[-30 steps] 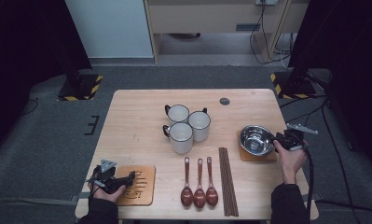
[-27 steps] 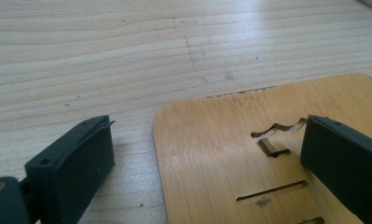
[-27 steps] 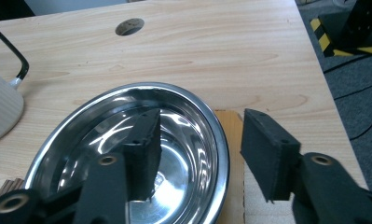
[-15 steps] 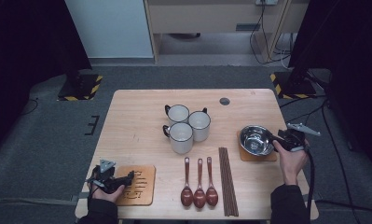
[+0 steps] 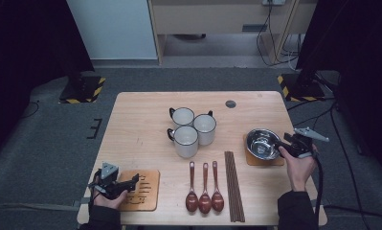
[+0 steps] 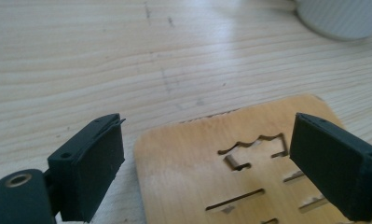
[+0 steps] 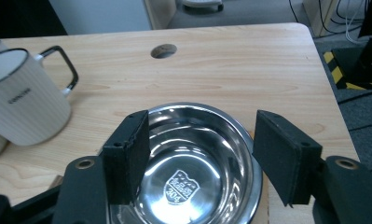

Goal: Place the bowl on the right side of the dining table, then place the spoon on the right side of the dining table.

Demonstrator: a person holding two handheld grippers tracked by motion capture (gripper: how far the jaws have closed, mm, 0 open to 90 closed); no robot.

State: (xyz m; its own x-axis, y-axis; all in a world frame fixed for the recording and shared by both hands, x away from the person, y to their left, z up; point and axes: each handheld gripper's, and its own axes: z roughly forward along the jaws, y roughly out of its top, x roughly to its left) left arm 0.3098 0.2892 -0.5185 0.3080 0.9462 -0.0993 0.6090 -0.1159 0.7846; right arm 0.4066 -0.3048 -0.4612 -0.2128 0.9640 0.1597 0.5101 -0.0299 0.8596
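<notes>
Grippers sit at the table's near corners. At the near left, the left gripper (image 5: 131, 181) hovers over the cut-out wooden coaster (image 5: 141, 189); its jaws have just been closing and stand apart over the coaster's corner, gripping nothing. Farther back on the right, the right gripper (image 5: 280, 143) faces the steel bowl (image 5: 263, 143), which rests on a second wooden coaster (image 5: 263, 159); its jaws have just been opening and look clear of the bowl's rim, though that rim edge is partly hidden.

Three mugs (image 5: 191, 132), three spoons (image 5: 205, 189), two coasters (image 5: 140, 189), one bowl (image 5: 263, 143).
</notes>
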